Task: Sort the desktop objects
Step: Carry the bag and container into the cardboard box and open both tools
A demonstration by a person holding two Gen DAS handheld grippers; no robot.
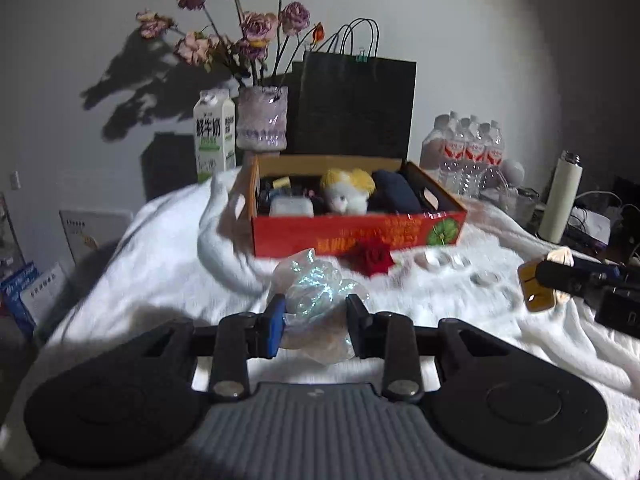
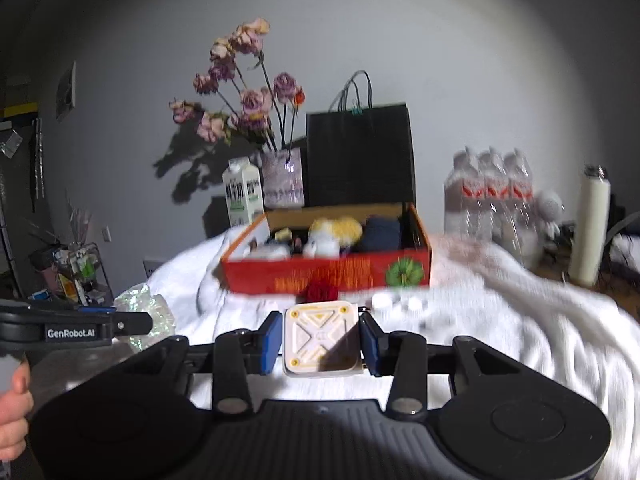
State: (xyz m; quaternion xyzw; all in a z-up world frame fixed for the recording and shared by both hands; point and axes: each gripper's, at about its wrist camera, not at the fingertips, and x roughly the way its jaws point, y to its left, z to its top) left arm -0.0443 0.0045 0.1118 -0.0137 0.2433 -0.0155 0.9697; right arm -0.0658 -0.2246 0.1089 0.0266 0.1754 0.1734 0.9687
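My left gripper [image 1: 316, 326] is shut on a crumpled iridescent plastic wrapper [image 1: 316, 292], held above the white cloth. My right gripper [image 2: 320, 340] is shut on a white square box [image 2: 320, 338] with a yellow pattern; that box [image 1: 538, 288] also shows at the right of the left wrist view. Ahead stands a red cardboard box [image 1: 360, 232] [image 2: 328, 274] holding a plush toy [image 1: 348, 190], a dark pouch and other items. A red rose head [image 1: 372, 256] [image 2: 320, 290] lies on the cloth in front of it, with small white caps [image 2: 396, 302] beside it.
Behind the red box are a milk carton [image 1: 214, 136], a vase of dried flowers [image 1: 262, 120] and a black paper bag [image 1: 356, 108]. A pack of water bottles [image 1: 468, 148] and a white flask [image 1: 560, 200] stand at the right. A hand [image 2: 14, 408] holds the left gripper.
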